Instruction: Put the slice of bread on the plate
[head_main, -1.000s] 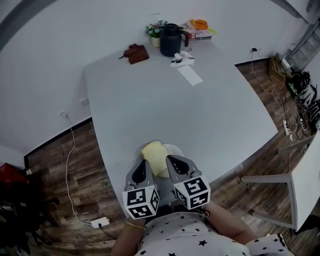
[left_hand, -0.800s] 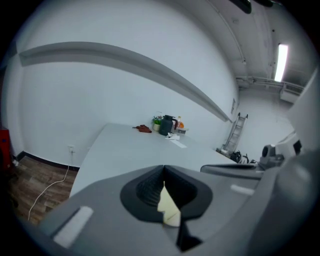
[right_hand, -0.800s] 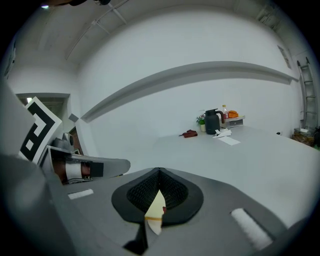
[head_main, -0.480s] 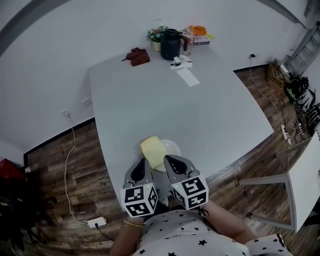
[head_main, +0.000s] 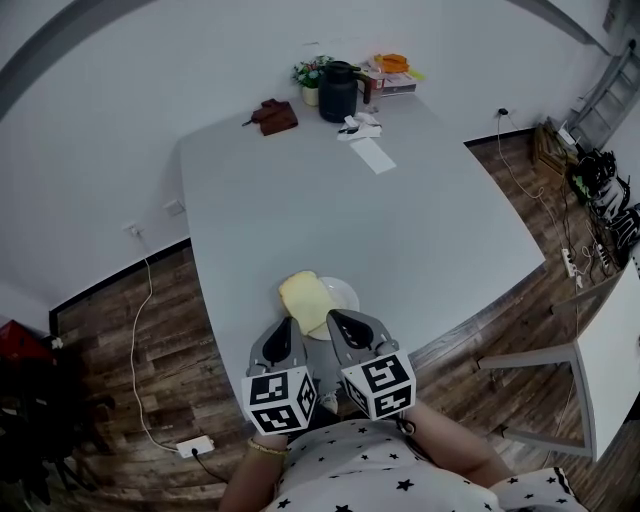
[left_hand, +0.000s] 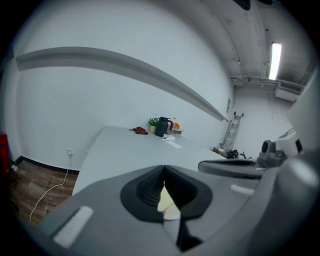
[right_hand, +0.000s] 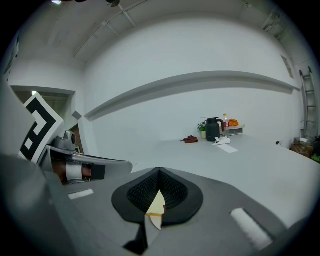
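Your left gripper has its jaws pressed together, tip to tip, with nothing between them. The right gripper is the same: closed and empty. It sits just beside the left one, both above the near edge of the table. Right ahead of the tips lies the bread, flat on the plate and overhanging its left rim. Far ahead, at the table's other end, a dark jug stands beside a small plant.
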